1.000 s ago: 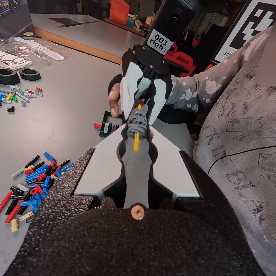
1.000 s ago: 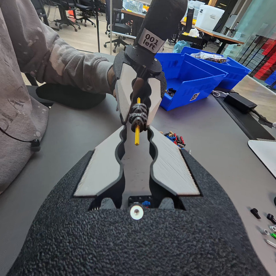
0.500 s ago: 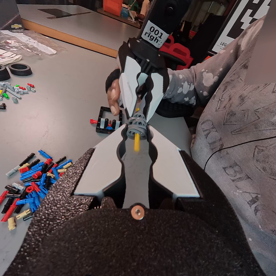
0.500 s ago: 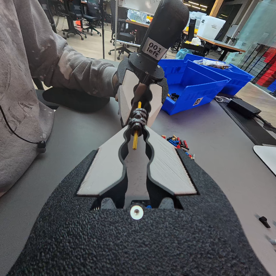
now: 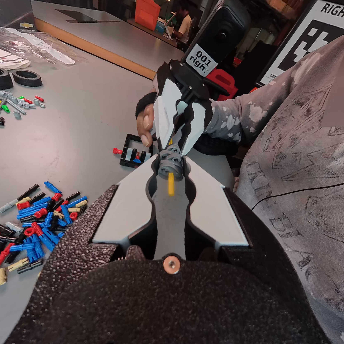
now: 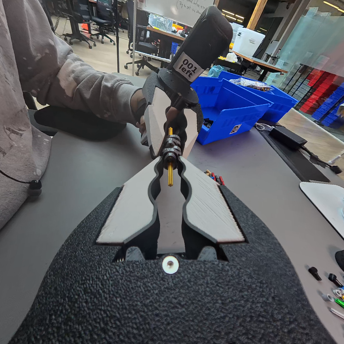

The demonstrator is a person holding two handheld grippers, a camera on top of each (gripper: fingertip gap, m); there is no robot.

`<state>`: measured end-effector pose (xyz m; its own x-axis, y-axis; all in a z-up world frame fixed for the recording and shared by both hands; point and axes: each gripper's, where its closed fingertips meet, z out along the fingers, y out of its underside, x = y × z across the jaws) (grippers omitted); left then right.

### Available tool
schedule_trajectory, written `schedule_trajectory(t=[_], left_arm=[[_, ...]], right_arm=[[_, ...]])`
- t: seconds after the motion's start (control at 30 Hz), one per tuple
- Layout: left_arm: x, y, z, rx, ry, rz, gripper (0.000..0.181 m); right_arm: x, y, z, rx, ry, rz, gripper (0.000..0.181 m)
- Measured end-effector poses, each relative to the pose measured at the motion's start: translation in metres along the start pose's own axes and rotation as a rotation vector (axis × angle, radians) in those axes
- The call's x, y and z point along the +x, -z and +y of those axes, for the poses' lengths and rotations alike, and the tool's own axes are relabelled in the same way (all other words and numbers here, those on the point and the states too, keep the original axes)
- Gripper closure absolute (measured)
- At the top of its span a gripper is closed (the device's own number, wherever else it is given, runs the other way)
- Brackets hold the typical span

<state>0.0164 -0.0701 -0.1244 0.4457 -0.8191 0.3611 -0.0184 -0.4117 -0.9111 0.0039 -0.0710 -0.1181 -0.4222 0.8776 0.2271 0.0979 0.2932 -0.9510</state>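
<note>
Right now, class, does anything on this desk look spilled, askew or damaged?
Nothing looks damaged. The pins lie in a loose heap on the table, scattered rather than sorted. Both grippers, left and right, are shut on the grey spool, whose yellow axle sticks out of both ends.

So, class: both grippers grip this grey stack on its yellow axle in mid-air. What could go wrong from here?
1. The left gripper and right gripper both clamp the grey bush stack at their fingertips only; it may slip and drop.
2. The yellow axle pokes out unsupported; it might slide out.
3. Dropped parts could vanish among the loose pins.
</note>
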Motion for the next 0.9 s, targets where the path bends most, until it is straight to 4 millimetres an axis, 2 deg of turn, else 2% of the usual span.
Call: schedule_trajectory(t=[0.2,0.33,0.4,0.47,0.53,0.67,0.8,0.9], left_arm=[[-0.006,0.011,-0.009,0.04,0.011,-0.027,0.158],[-0.014,0.019,-0.005,0.009,-0.019,-0.073,0.158],[-0.029,0.046,-0.017,0.059,-0.009,-0.15,0.16],[-0.045,0.07,-0.02,0.039,-0.04,-0.268,0.159],[-0.052,0.076,-0.023,0.042,-0.057,-0.333,0.159],[-0.063,0.073,-0.02,0.073,-0.004,-0.37,0.158],[-0.073,0.07,-0.007,0.036,-0.004,-0.403,0.159],[-0.067,0.053,0.012,-0.049,0.032,-0.322,0.158]], right_arm=[[0.01,0.011,-0.002,0.031,-0.05,0.003,0.168],[0.013,0.018,0.008,-0.011,-0.056,-0.013,0.168],[0.032,0.037,0.01,-0.007,-0.093,0.037,0.168],[0.047,0.044,0.018,-0.055,-0.111,0.069,0.167],[0.058,0.032,0.029,-0.144,-0.077,0.113,0.167],[0.062,0.0,0.038,-0.228,-0.044,0.092,0.167],[0.065,-0.012,0.03,-0.201,-0.016,0.105,0.167],[0.061,-0.015,0.024,-0.185,0.023,0.119,0.167]])
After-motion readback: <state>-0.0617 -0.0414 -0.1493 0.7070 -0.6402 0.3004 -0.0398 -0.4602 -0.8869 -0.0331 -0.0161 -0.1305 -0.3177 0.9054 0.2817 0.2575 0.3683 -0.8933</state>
